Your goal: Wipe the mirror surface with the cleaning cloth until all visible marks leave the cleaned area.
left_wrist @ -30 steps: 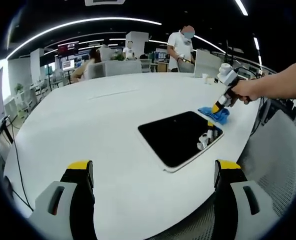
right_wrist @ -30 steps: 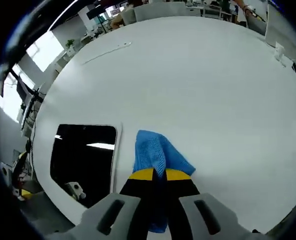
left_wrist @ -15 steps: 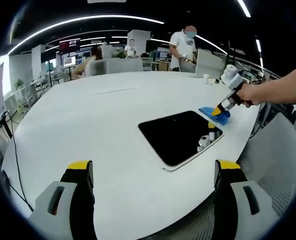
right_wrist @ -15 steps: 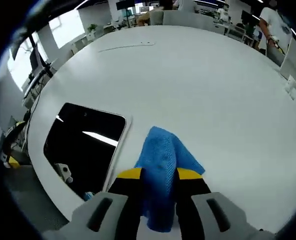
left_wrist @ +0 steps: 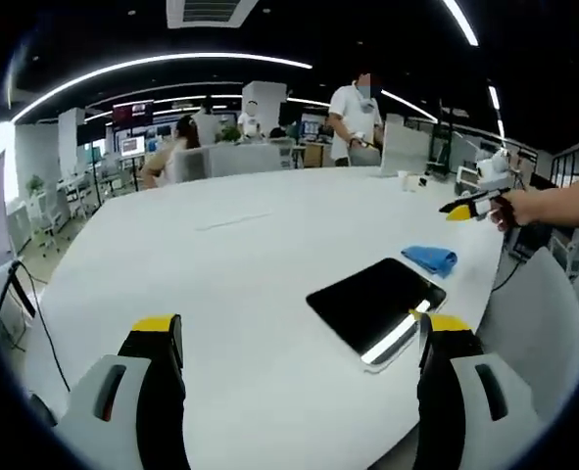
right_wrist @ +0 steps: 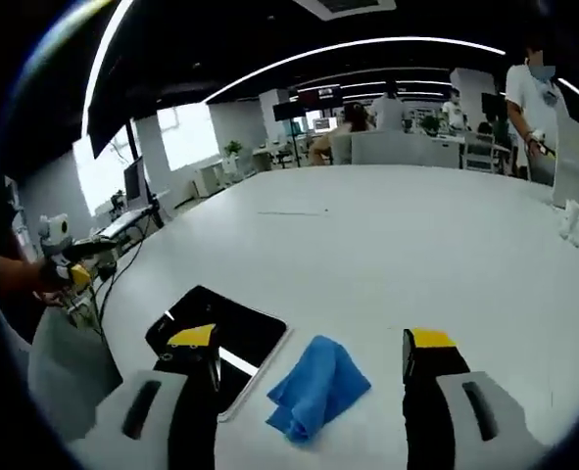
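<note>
Right gripper view shows the right hand-held gripper (right_wrist: 311, 343) spread and empty above the crumpled cleaning cloth (right_wrist: 316, 386), low centre beside the mirror (right_wrist: 217, 338) on the white surface (right_wrist: 387, 235); soft, light, best pinched at its raised fold.

left gripper view: faces mirror (left_wrist: 375, 305) | right gripper view: opposite side, seemingly nearer | shared: cloth (right_wrist: 315, 386)

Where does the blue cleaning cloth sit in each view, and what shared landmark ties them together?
Left gripper view: blue cleaning cloth right of centre, at the mirror's far corner.
Right gripper view: the cloth lies low and central, on the white table.
Shared landmark: the dark mirror beside the cloth.
</note>
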The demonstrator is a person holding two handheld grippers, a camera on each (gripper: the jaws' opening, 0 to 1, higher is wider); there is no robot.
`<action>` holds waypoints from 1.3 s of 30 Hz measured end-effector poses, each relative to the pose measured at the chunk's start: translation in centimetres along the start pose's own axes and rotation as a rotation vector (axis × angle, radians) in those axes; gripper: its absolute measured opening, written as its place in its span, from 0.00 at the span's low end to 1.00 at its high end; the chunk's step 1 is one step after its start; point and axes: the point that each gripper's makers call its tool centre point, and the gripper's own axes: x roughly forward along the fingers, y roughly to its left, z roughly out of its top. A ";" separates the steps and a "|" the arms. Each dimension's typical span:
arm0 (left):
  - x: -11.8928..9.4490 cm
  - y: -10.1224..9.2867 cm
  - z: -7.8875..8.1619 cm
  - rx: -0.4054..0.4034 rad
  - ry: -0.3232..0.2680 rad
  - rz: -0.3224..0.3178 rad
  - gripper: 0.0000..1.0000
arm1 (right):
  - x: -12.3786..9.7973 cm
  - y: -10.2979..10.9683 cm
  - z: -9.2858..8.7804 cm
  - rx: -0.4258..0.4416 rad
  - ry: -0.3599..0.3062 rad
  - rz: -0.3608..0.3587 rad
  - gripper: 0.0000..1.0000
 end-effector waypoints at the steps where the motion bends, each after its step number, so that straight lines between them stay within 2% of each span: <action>1: -0.1 0.2 -0.1 0.002 -0.005 0.002 0.99 | -0.2 -0.1 -0.3 -0.003 -0.008 0.004 0.94; 4: -0.1 0.7 -1.0 0.019 0.012 0.017 0.99 | -1.3 -0.8 -1.5 0.001 -0.014 -0.011 0.98; 5: -0.3 0.7 -1.1 0.024 0.004 0.019 0.99 | -1.6 -0.9 -2.1 0.005 0.013 -0.013 0.98; 6: -0.5 0.8 -1.0 0.013 -0.005 0.020 0.99 | -2.1 -0.9 -3.6 0.038 0.082 -0.018 0.98; 7: -0.6 0.9 -1.1 0.002 -0.009 0.024 0.99 | -2.1 -0.7 -3.6 0.023 0.070 -0.006 0.98; 8: -0.8 1.2 -1.1 -0.010 -0.014 0.030 0.99 | -2.4 -0.6 -3.3 -0.036 0.028 -0.008 0.98; 10: -1.0 1.5 -1.5 -0.019 -0.012 0.034 0.99 | -3.0 -0.6 -3.7 -0.095 0.050 -0.037 0.92; 12: -1.2 1.7 -1.8 -0.022 -0.006 0.041 0.99 | -3.3 -0.4 -2.7 -0.077 -0.033 -0.034 0.92; 15: -1.5 2.3 -2.0 -0.020 -0.006 0.064 0.99 | -3.3 -0.1 -3.3 -0.038 -0.024 -0.011 0.96; 17: -1.7 2.4 -1.6 -0.016 -0.022 0.075 0.99 | -3.3 -0.4 -3.6 -0.017 -0.031 -0.020 0.98; 19: -1.6 2.3 -1.5 -0.015 -0.028 0.072 0.99 | -3.6 -1.0 -4.0 -0.008 -0.018 -0.045 0.98; 23: -1.3 2.3 -1.9 -0.018 -0.039 0.069 0.99 | -3.4 -0.9 -5.4 -0.013 0.026 -0.028 0.98; 25: -1.0 2.0 -2.5 -0.019 -0.027 0.059 0.99 | -3.3 -0.5 -6.4 -0.019 0.059 -0.009 0.98; 30: -0.6 1.4 -3.4 0.015 0.010 0.032 0.99 | -3.3 -1.1 -8.0 -0.009 0.099 -0.057 0.99; 35: -0.6 1.4 -4.1 0.009 0.030 0.028 0.99 | -3.6 -0.6 -9.1 -0.014 0.128 -0.053 0.98; 37: -0.8 1.6 -4.2 0.013 0.035 0.030 0.99 | -3.5 0.0 -9.5 -0.029 0.140 -0.033 0.94; 39: -1.0 1.7 -4.5 0.015 0.036 0.036 0.99 | -3.6 0.0 -9.5 -0.023 0.139 -0.046 0.97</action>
